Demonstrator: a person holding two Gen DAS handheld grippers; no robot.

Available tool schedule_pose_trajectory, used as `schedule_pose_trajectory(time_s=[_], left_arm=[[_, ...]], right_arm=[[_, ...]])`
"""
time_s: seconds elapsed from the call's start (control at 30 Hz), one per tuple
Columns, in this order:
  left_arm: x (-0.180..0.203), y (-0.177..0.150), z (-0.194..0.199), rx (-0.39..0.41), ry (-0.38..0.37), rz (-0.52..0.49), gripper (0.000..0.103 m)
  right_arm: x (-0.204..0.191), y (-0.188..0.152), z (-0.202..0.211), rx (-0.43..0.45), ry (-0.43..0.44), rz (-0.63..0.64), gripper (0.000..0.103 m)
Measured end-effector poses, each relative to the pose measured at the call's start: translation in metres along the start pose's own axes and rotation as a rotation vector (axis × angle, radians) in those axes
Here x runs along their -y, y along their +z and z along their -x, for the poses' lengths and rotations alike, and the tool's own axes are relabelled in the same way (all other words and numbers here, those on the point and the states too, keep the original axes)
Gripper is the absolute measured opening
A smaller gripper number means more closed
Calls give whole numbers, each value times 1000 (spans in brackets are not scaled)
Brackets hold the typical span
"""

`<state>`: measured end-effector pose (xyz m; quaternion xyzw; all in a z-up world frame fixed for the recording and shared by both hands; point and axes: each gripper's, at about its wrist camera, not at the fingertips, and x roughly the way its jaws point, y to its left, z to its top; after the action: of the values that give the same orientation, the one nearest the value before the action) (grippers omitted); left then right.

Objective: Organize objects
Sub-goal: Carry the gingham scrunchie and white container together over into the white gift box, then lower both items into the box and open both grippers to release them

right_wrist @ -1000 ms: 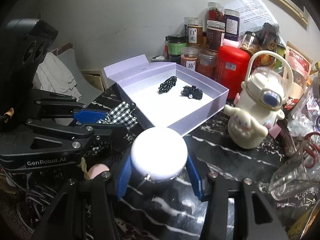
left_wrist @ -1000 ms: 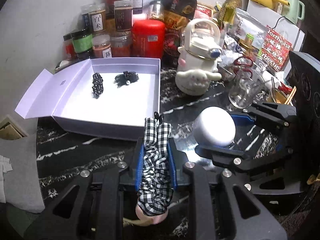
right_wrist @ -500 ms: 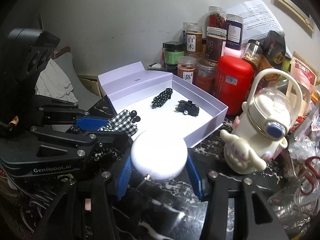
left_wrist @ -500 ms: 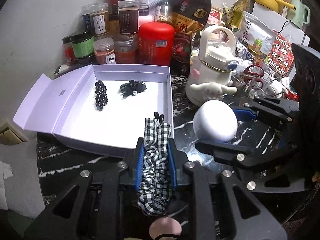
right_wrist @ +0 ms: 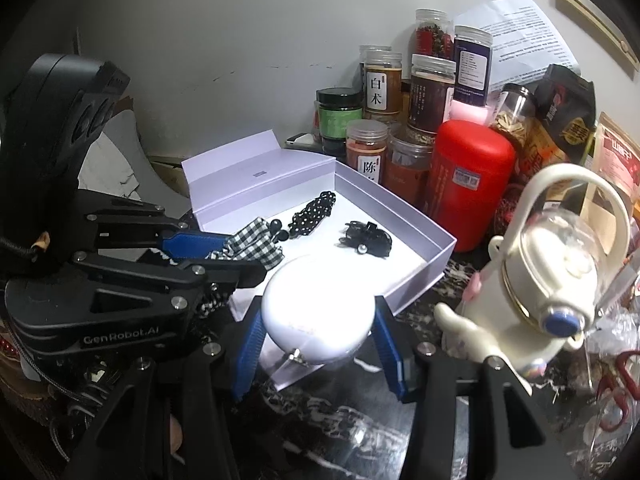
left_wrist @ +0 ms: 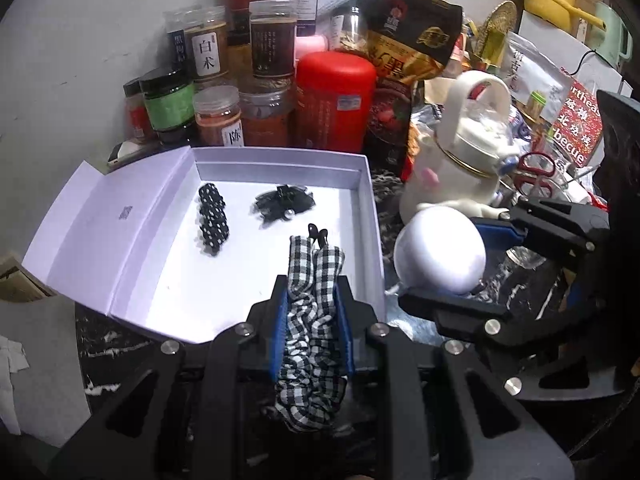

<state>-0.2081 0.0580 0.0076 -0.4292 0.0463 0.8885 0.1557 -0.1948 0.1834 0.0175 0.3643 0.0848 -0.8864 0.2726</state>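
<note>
An open lilac box (left_wrist: 280, 162) lies on the dark marble table, with a polka-dot hair clip (left_wrist: 213, 224) and a black bow clip (left_wrist: 282, 204) inside. My left gripper (left_wrist: 312, 292) is shut on a black-and-white checked scrunchie (left_wrist: 310, 320), held over the box's near right part. My right gripper (right_wrist: 318, 320) is shut on a round white case (right_wrist: 318, 308), level with the box's near corner. In the right wrist view the box wall (right_wrist: 412, 248), the left gripper (right_wrist: 240, 254) and the scrunchie (right_wrist: 256, 244) also show.
Behind the box stand several spice jars (left_wrist: 208, 56) and a red canister (left_wrist: 334, 100). A white cartoon bottle (right_wrist: 540, 280) stands right of the box, with red scissors (left_wrist: 536, 172) and snack bags beyond. The marble top (right_wrist: 340, 420) lies in front.
Both grippers have moved forward toward the box with their loads. The scrunchie now hangs over the box's inside, and the white case has reached its near corner.
</note>
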Motion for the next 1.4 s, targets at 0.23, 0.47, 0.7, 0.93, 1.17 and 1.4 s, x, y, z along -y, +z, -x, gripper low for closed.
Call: schedule_pose_trajectory(time_s=[0.23, 0.47, 0.7, 0.93, 1.17, 1.4], left_arm=[[-10, 21, -10, 29, 27, -1, 20], [-19, 41, -21, 48, 69, 6, 20], [-35, 54, -30, 58, 95, 28, 20], [-52, 65, -53, 29, 91, 49, 21], [-69, 65, -82, -20, 109, 85, 21], [-73, 59, -105, -72, 106, 101, 21]], right_arm=[[12, 17, -15, 10, 0, -10, 53], [24, 39, -23, 39, -15, -21, 53], [33, 60, -36, 59, -12, -34, 52], [40, 75, -58, 47, -16, -51, 53], [52, 78, -89, 4, -12, -73, 52], [51, 68, -114, -61, -7, -77, 53]])
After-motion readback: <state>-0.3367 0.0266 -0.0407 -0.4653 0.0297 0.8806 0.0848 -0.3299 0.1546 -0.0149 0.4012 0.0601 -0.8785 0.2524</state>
